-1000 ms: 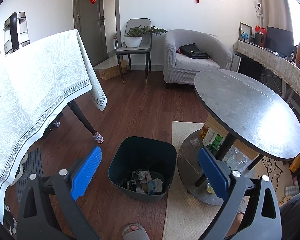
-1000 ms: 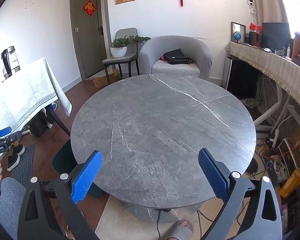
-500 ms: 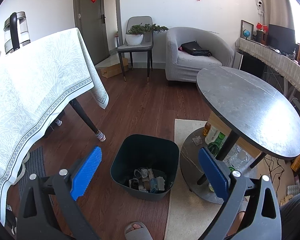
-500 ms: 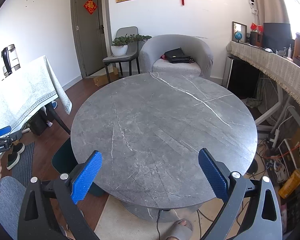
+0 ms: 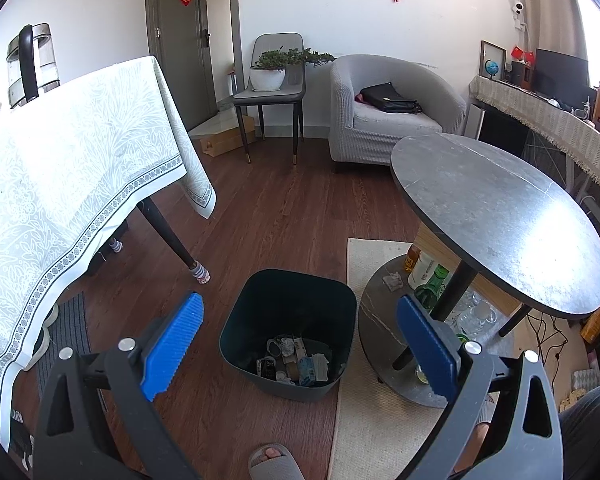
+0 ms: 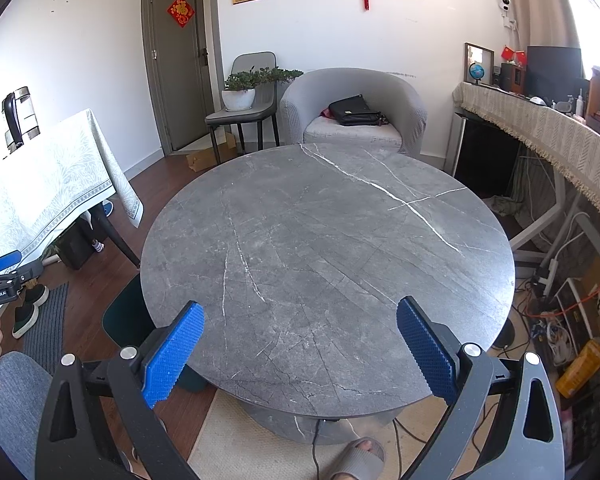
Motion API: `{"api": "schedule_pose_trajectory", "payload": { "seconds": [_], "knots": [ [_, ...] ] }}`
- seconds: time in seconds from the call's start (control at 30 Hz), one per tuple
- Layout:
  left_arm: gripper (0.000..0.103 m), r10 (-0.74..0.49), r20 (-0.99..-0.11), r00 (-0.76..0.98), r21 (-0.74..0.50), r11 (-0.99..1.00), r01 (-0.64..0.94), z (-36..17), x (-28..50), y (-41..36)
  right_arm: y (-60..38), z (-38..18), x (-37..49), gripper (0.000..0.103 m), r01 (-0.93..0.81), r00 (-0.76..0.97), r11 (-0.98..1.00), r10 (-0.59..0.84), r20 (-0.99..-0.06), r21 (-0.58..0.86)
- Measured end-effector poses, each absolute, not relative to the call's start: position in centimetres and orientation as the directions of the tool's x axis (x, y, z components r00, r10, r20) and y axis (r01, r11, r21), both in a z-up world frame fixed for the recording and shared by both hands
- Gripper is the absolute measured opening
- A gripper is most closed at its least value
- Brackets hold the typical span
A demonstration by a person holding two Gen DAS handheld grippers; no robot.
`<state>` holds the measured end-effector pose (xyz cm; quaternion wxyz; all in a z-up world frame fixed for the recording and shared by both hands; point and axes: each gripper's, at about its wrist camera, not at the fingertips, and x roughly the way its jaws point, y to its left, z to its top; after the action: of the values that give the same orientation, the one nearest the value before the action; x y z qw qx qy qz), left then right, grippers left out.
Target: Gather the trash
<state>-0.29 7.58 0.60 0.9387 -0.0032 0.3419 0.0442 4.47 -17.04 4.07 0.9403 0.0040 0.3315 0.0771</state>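
- Left gripper [image 5: 298, 338]: jaws spread wide, nothing held between the blue pads [image 5: 172, 346].
- Right gripper [image 6: 300, 350]: jaws equally wide apart, empty.
- Just beyond and between the left fingers: dark trash bin [image 5: 288, 322] on the wood floor, with wrappers and scraps [image 5: 294, 362] lying in its bottom.
- Beyond the left gripper's right finger: lower shelf [image 5: 374, 312] of the round table [image 5: 496, 216], holding a crumpled scrap [image 5: 392, 281] and bottles [image 5: 430, 280].
- Ahead of the right fingers: the grey tabletop, bare; no trash visible on it.
- Judgement: remaining trash is probably the shelf scrap.
- Risk: reaching under the tabletop could knock the bottles over, since they stand just beside the scrap.
- Risk: a light scrap may slip from a loose pinch and miss the bin.
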Motion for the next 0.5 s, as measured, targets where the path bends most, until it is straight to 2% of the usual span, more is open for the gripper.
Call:
{"api": "schedule_pose_trajectory", "payload": {
  "seconds": [0.5],
  "knots": [
    [0.099, 0.083, -0.644, 0.761, 0.026, 0.996, -0.086, 0.76, -0.39, 7.58, -17.21, 4.02, 4.37, 0.098, -0.141, 0.768, 0.988, 0.147, -0.623, 0.059]
  ]
}}
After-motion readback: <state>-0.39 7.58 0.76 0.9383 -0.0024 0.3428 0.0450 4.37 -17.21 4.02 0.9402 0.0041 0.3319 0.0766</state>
